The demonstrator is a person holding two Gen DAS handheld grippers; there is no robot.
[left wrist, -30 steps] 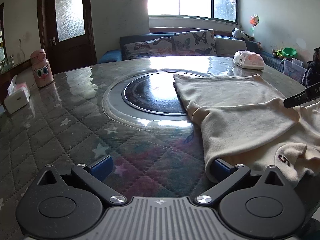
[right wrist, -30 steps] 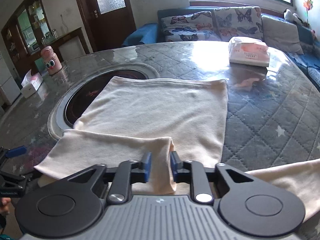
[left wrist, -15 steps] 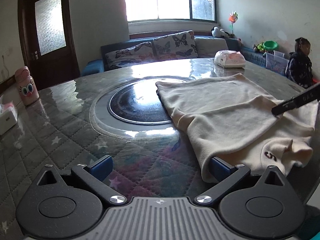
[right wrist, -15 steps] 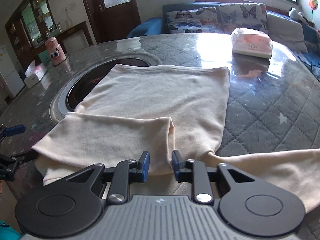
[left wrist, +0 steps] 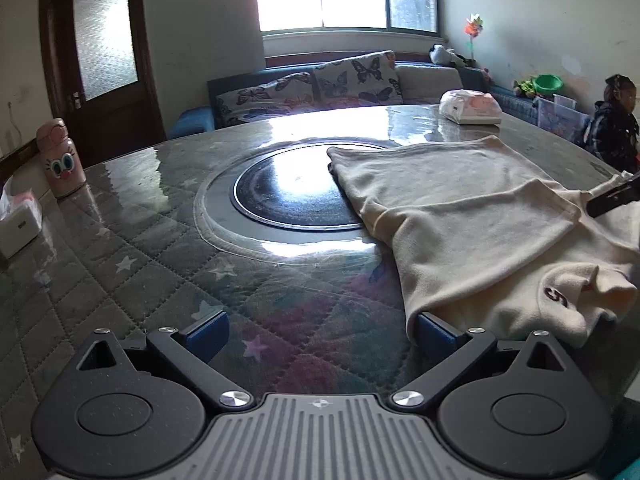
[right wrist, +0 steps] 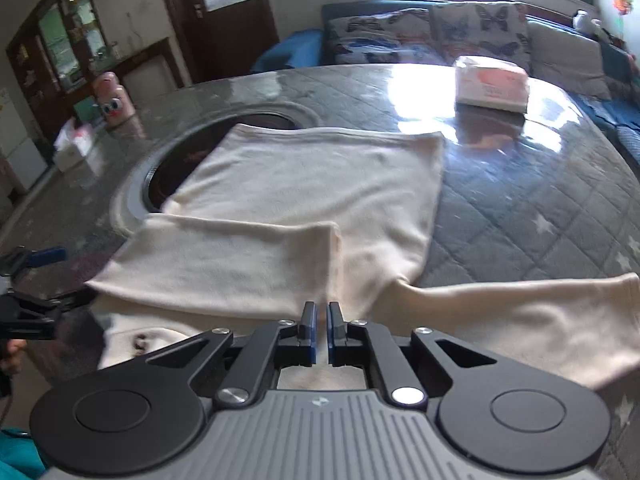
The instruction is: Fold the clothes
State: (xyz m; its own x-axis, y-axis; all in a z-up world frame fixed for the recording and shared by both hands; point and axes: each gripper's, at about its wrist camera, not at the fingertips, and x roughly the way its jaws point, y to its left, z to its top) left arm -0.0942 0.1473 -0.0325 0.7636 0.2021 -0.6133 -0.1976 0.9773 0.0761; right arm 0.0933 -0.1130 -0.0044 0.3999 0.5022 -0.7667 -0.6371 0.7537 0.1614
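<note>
A cream long-sleeved top [right wrist: 312, 184] lies flat on the round table, also in the left wrist view [left wrist: 472, 216]. Its left sleeve [right wrist: 224, 264] is folded across the body. Its right sleeve [right wrist: 520, 316] stretches out to the right. My left gripper [left wrist: 320, 328] is open and empty just above the table, its right pad [left wrist: 436, 332] next to the top's near corner. My right gripper [right wrist: 320, 320] is shut with nothing between its fingers, just short of the folded sleeve's cuff; its tip shows in the left wrist view [left wrist: 612, 200].
A dark round hotplate [left wrist: 288, 192] sits in the table's middle, partly under the top. A tissue pack [right wrist: 492, 84] lies at the far side. A pink bottle [left wrist: 60, 160] and a white box [left wrist: 20, 224] stand at the left. A child [left wrist: 612, 120] sits at the right.
My right gripper let go of the folded sleeve's cuff, drew back and shut empty. My left gripper stayed open and shifted slightly by the top's corner.
</note>
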